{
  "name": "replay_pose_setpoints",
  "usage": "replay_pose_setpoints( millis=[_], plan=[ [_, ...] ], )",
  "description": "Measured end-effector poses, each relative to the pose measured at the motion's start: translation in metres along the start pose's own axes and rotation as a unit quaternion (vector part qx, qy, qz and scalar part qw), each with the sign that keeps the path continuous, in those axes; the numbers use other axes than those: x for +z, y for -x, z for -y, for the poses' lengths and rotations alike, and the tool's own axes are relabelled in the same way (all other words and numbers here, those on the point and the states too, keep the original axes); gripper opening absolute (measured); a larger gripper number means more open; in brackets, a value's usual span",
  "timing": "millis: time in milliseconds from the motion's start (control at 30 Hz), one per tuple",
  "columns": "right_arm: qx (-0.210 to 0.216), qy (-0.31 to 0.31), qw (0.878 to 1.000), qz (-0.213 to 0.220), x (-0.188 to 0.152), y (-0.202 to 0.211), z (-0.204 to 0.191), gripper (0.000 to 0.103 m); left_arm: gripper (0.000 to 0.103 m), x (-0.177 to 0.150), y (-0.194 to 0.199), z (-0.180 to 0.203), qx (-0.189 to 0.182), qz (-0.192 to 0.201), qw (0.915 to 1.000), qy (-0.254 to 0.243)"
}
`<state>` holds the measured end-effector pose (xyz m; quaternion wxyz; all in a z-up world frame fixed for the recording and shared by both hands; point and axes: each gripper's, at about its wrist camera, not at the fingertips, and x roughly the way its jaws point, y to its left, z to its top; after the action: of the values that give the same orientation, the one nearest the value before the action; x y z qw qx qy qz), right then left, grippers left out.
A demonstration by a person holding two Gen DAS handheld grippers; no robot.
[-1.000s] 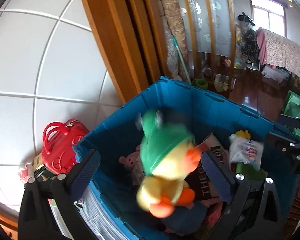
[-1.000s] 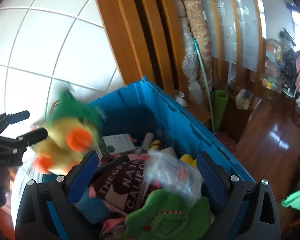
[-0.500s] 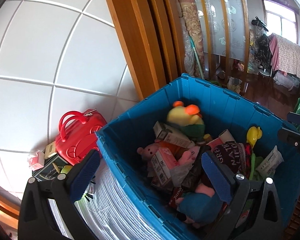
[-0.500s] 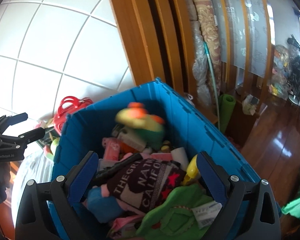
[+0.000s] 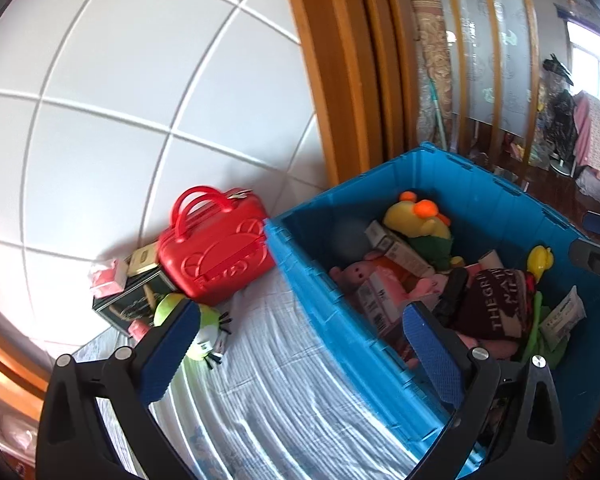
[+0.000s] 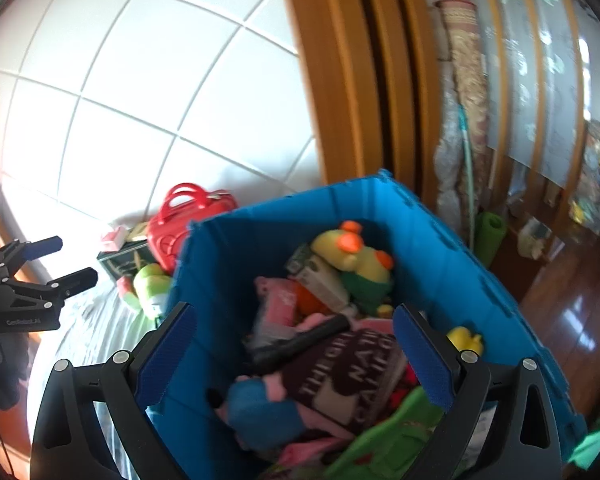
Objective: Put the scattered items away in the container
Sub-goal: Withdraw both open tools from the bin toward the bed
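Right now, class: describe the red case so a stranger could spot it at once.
Find the blue crate by the tiled wall. The red case stands just outside it, against the wall. Among the small boxes and green toy, only it has two looped handles.

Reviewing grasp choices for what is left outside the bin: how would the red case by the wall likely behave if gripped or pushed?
The red case looks like a moulded hard shell, so probably stiff, not floppy. Its glossy surface may slip between pads; the twin handles seem the surer hold. It leans on the blue bin, so a push could tip it.
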<state>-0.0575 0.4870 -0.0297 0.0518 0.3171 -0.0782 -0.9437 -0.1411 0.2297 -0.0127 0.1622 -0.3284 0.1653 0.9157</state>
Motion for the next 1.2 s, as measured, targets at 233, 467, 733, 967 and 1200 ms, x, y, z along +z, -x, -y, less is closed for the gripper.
replay_pose_setpoints(
  millis=[233,467,733,967,1200],
  plan=[
    [0.034,0.038,0.999,-0.003,0.002,-0.016,-0.059,0.100,0.103,-0.036,0.009,-0.063,0.030,-0.011,0.9985,0.044],
    [0.060,0.073,0.995,-0.010,-0.001,-0.030,-0.129,0.100,0.103,-0.079,0.015,-0.128,0.051,-0.027,0.9951,0.080],
    [0.083,0.108,0.990,-0.026,-0.010,-0.052,-0.214,0.100,0.103,-0.123,0.018,-0.209,0.076,-0.042,0.9893,0.117],
    [0.100,0.137,0.984,-0.047,-0.031,-0.085,-0.285,0.100,0.103,-0.164,0.009,-0.278,0.100,-0.059,0.9830,0.143],
    [0.098,0.153,0.981,-0.075,-0.059,-0.142,-0.330,0.101,0.103,-0.209,-0.021,-0.345,0.132,-0.074,0.9766,0.153]
  ],
)
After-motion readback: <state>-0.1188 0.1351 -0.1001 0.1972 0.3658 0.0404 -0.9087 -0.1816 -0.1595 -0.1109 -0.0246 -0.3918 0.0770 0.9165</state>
